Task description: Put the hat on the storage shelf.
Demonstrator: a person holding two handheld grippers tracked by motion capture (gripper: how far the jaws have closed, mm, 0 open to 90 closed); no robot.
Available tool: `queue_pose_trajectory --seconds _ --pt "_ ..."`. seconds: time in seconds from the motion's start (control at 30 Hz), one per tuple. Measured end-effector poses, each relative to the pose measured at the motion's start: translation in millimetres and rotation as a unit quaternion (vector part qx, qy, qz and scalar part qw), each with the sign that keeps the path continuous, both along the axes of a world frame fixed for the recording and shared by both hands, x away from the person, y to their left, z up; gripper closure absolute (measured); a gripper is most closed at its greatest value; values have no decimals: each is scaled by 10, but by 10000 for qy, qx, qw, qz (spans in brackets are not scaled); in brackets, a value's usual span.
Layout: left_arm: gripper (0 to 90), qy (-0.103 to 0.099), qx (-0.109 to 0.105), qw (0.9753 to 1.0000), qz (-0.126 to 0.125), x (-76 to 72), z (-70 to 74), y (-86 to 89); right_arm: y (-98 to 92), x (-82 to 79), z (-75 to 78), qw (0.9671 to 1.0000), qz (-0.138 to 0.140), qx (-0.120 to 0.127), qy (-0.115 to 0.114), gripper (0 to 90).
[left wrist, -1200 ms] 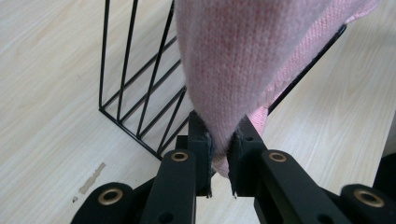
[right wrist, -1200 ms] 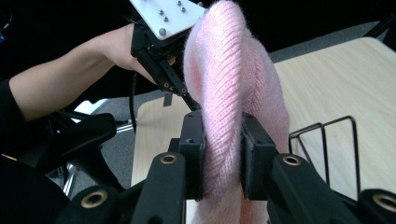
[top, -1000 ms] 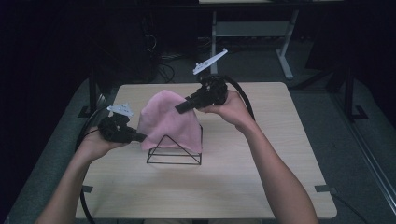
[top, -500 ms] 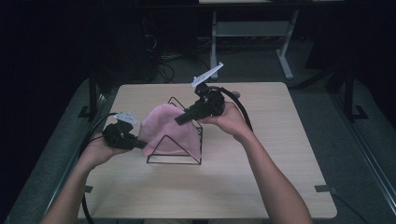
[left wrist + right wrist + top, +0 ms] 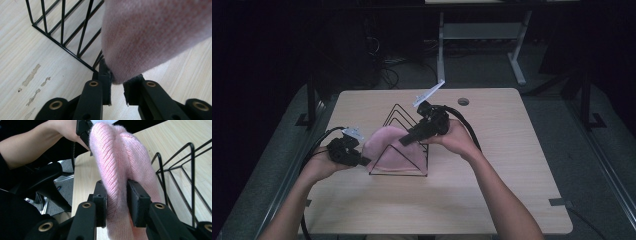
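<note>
A pink knitted cloth [image 5: 389, 150] hangs over the near end of a black wire rack [image 5: 404, 120] in the middle of the table. My left gripper [image 5: 363, 161] pinches the cloth's lower left edge [image 5: 140, 45], with the fabric caught between its jaws. My right gripper [image 5: 404, 141] is shut on a thick fold of the cloth [image 5: 120, 175] near its top. The right gripper view looks along the cloth toward the left hand [image 5: 62, 130] at its far end.
The wooden table [image 5: 512, 150] has bare room to the right and in front of the rack. The rack's wires [image 5: 62, 30] stand close to my left jaws. A cable hole [image 5: 463, 101] lies at the back. Table legs and cables stand behind.
Both grippers have moved toward me and down with the cloth. It has slid off the rack's far wires, which now stand bare, and sits lower over the near end.
</note>
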State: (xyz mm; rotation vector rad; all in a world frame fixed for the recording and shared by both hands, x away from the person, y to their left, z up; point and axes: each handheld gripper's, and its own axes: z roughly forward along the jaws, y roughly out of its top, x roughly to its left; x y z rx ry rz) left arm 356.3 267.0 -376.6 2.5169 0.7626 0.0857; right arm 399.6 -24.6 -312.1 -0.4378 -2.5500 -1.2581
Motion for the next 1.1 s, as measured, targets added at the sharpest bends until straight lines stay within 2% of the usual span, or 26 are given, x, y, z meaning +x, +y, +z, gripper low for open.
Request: queue_pose_trajectory --seconds 0.03,0.1,0.2,0.3,0.43,0.5,0.53,0.6,0.63,0.7,0.97,1.1 --pt "673 -36 -41 10000 20 -5 13 3 -1 -14 -26 10000 -20 -12 6 615" --pt "635 -77 -151 9999 25 -18 55 15 -13 -34 -36 9999 -77 -77 0 588" --pt "633 -189 -232 9995 -22 -34 118 22 -45 -67 -38 9998 -96 -139 -56 536" --pt "716 -254 -350 9990 -114 -62 170 -11 -94 -117 -36 9997 -113 -139 -174 516" --pt "840 -273 -382 9987 -178 -75 198 -18 -162 -159 -51 9994 -135 -157 -276 518" --pt "850 -226 -442 9987 -130 -79 192 -13 -191 -186 -58 9991 -179 -161 -347 544" --pt "854 -224 -441 9987 -136 -79 193 -9 -203 -201 -57 9991 -174 -200 -332 581" --pt "860 -228 -417 9988 -143 -74 203 3 -215 -221 -58 9986 -162 -230 -443 684" --pt "862 -215 -462 9987 -82 -77 206 4 -218 -226 -56 9986 -141 -252 -439 758" --pt "865 -228 -497 9985 -83 -71 217 16 -215 -231 -49 9981 -186 -303 -498 801" --pt "869 -273 -645 9975 50 -58 292 97 -149 -204 1 9986 -147 -127 -495 814" --pt "869 -312 -719 9969 91 -67 310 149 -114 -178 5 9983 -133 -248 -511 814"
